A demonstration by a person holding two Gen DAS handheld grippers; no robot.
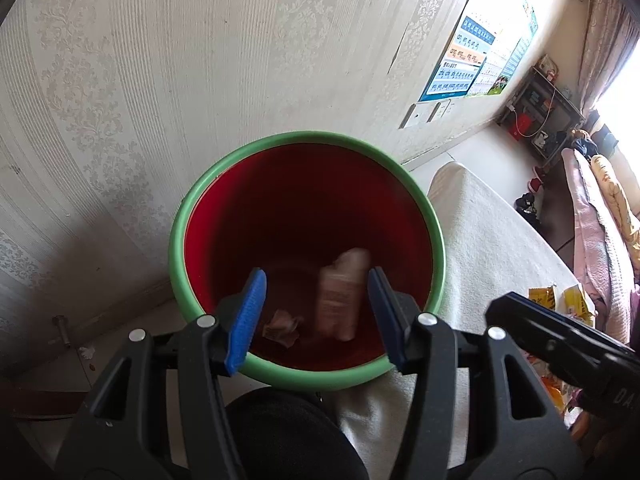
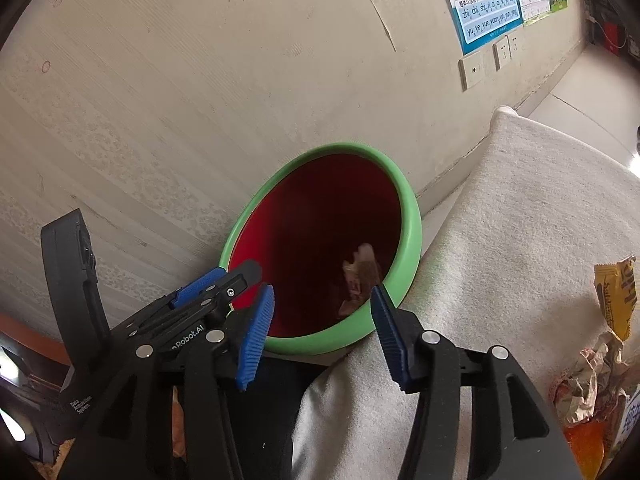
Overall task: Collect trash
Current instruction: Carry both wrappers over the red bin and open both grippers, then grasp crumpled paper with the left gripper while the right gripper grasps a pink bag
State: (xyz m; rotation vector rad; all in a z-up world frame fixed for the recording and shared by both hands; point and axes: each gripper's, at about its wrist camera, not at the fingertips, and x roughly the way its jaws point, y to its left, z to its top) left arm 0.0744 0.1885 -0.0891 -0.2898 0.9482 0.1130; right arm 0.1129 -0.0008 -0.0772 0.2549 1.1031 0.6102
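Left wrist view: left gripper [image 1: 316, 316] jaws apart, empty, over the bin [image 1: 182, 240] – 2 wrappers [image 1: 340, 300] lie inside; right gripper [image 2: 322, 332] also apart, empty.

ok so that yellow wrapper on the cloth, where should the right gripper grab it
Take the yellow wrapper by its upper crinkled edge, which stands up off the white cloth, and come down from above with the jaws across the thin film. The right gripper is open and empty, so it looks ready; the crumpled wrappers below crowd the wrapper's lower end.
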